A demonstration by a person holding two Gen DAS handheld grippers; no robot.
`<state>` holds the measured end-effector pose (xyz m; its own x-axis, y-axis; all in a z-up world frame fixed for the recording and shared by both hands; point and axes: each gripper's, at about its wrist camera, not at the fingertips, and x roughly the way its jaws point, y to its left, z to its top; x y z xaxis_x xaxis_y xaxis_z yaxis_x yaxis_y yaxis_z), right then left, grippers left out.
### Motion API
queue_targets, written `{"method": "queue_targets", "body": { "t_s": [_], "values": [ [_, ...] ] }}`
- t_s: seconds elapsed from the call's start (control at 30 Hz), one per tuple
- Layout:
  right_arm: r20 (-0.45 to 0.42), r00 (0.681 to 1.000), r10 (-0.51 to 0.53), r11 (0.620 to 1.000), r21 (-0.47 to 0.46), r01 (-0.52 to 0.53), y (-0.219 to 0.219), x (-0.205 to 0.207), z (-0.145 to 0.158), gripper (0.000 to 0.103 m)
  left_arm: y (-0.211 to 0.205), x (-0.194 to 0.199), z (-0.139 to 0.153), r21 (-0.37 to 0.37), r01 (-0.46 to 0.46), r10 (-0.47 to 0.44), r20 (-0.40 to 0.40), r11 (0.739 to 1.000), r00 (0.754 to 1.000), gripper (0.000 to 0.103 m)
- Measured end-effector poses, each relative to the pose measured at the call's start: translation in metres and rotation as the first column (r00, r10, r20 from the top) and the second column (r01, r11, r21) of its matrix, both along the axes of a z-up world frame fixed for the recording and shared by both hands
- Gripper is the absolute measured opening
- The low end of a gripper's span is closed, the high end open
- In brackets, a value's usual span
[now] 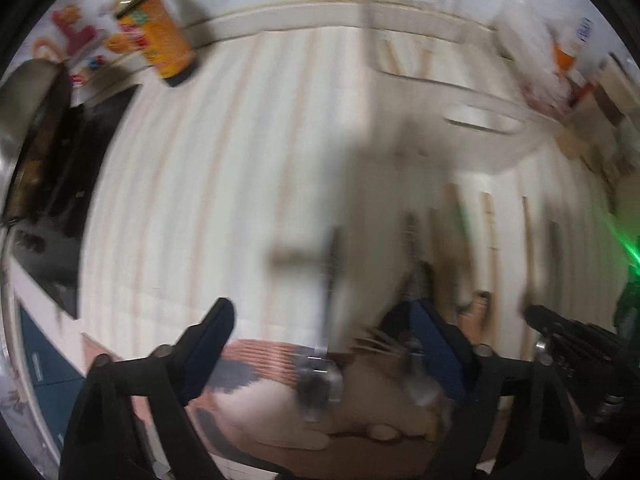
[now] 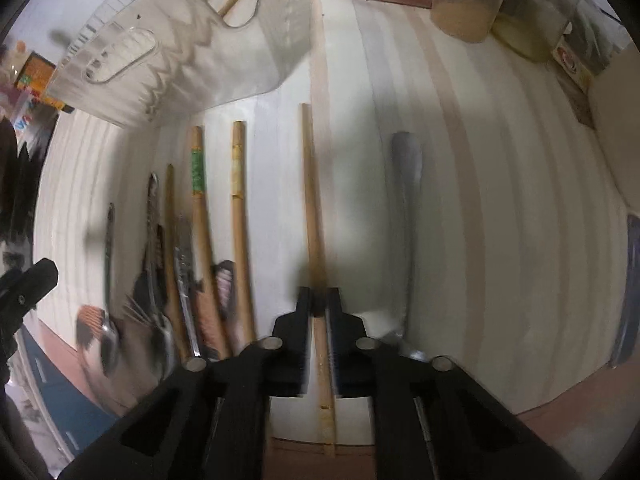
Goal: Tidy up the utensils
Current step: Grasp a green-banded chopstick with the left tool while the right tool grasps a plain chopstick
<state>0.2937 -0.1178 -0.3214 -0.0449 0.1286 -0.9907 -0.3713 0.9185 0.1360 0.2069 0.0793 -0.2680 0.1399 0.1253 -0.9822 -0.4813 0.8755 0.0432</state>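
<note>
In the right wrist view my right gripper [image 2: 319, 304] is shut on a long wooden stick [image 2: 311, 200] that lies along the striped table. To its left lie two bamboo-handled utensils [image 2: 239, 208], one with a green label [image 2: 197, 172], and several metal spoons and forks [image 2: 152, 264]. A grey-handled utensil [image 2: 405, 208] lies to the right. In the blurred left wrist view my left gripper [image 1: 320, 320] is open and empty above the table's near edge, with a metal spoon [image 1: 320, 384] below it. The right gripper [image 1: 568, 336] shows at the right.
A clear plastic utensil holder [image 2: 180, 52] lies tipped at the back, also seen in the left wrist view [image 1: 408, 24]. An orange canister [image 1: 160, 36] stands back left, a dark pan [image 1: 36, 140] at left. Jars and packets [image 2: 468, 4] crowd the back right.
</note>
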Motion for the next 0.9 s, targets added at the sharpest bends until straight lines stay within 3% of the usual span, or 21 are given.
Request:
{"method": "queue_targets", "body": {
  "t_s": [0.07, 0.2, 0.47, 0.5, 0.53, 0.57, 0.77, 0.9],
  "values": [
    [0.002, 0.999, -0.034, 0.999, -0.025, 0.034, -0.015, 0.001, -0.001, 0.006, -0.011, 0.007, -0.003, -0.058, 0.021, -0.021, 0.008, 0.998, 1.0, 0.069],
    [-0.016, 0.994, -0.112, 0.993, -0.035, 0.111, -0.053, 0.008, -0.004, 0.006, -0.043, 0.032, -0.018, -0.198, 0.088, -0.088, 0.007, 0.976, 0.996, 0.024],
    [-0.022, 0.977, -0.212, 0.976, -0.059, 0.211, -0.112, 0.011, -0.008, 0.006, -0.085, 0.069, -0.064, -0.231, 0.165, -0.194, -0.11, 0.959, 0.975, 0.022],
    [-0.023, 0.975, -0.221, 0.974, -0.058, 0.219, -0.118, 0.012, -0.008, 0.006, -0.086, 0.069, -0.062, -0.228, 0.17, -0.192, -0.08, 0.959, 0.978, 0.02],
    [-0.026, 0.973, -0.23, 0.972, -0.056, 0.228, -0.123, 0.011, -0.009, 0.006, -0.088, 0.07, -0.061, -0.216, 0.178, -0.199, -0.08, 0.96, 0.977, 0.017],
    [-0.027, 0.971, -0.236, 0.971, -0.055, 0.235, -0.128, 0.014, -0.009, 0.006, -0.089, 0.07, -0.062, -0.205, 0.189, -0.211, -0.087, 0.96, 0.974, 0.002],
    [-0.033, 0.965, -0.259, 0.965, -0.049, 0.257, -0.135, 0.013, -0.008, 0.006, -0.07, 0.06, -0.06, -0.159, 0.223, -0.241, -0.102, 0.962, 0.965, 0.001],
    [-0.052, 0.965, -0.257, 0.966, -0.02, 0.256, -0.143, 0.011, -0.009, 0.006, -0.045, 0.051, -0.06, -0.181, 0.192, -0.212, -0.099, 0.965, 0.972, 0.001]
  ]
}}
